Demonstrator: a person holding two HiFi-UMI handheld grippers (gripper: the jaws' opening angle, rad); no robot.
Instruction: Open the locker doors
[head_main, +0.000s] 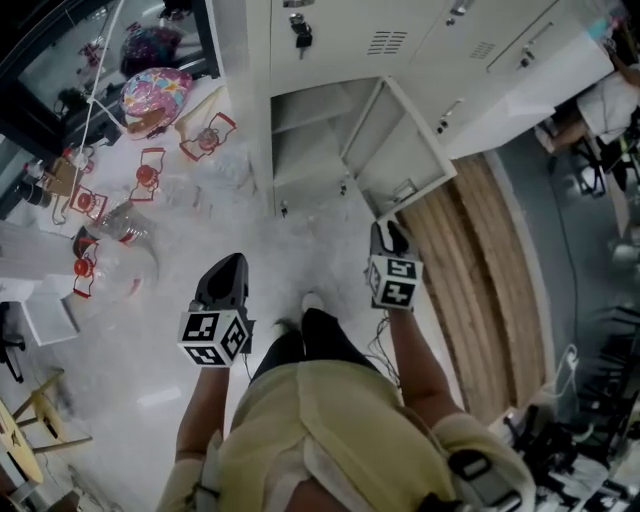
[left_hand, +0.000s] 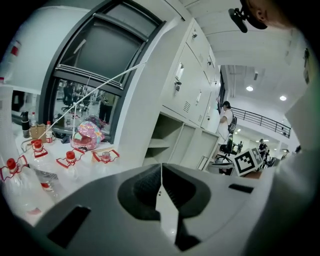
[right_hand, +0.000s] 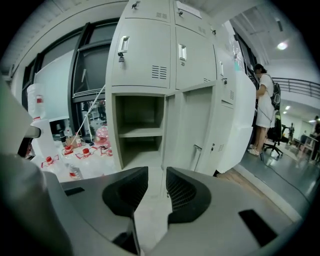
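Observation:
The grey lockers (head_main: 400, 40) stand in front of me. A lower compartment (head_main: 305, 150) is open, with a shelf inside (right_hand: 137, 131) and its door (head_main: 405, 155) swung out to the right (right_hand: 192, 135). The upper doors (right_hand: 142, 55) are closed, and keys hang in one lock (head_main: 299, 30). My left gripper (head_main: 228, 268) hangs over the floor well short of the lockers, its jaws shut (left_hand: 161, 172) on nothing. The right gripper (head_main: 388, 235) is just in front of the open door's lower edge. Its jaws (right_hand: 157, 185) stand open, empty, pointing at the open compartment.
Several clear bottles with red caps (head_main: 145, 175) lie on the white floor to the left, near a colourful helmet (head_main: 155, 92). A wooden floor strip (head_main: 470, 290) runs along the right. A wide white panel (right_hand: 240, 120) juts out from the lockers; a person in white (right_hand: 262, 110) stands beyond it.

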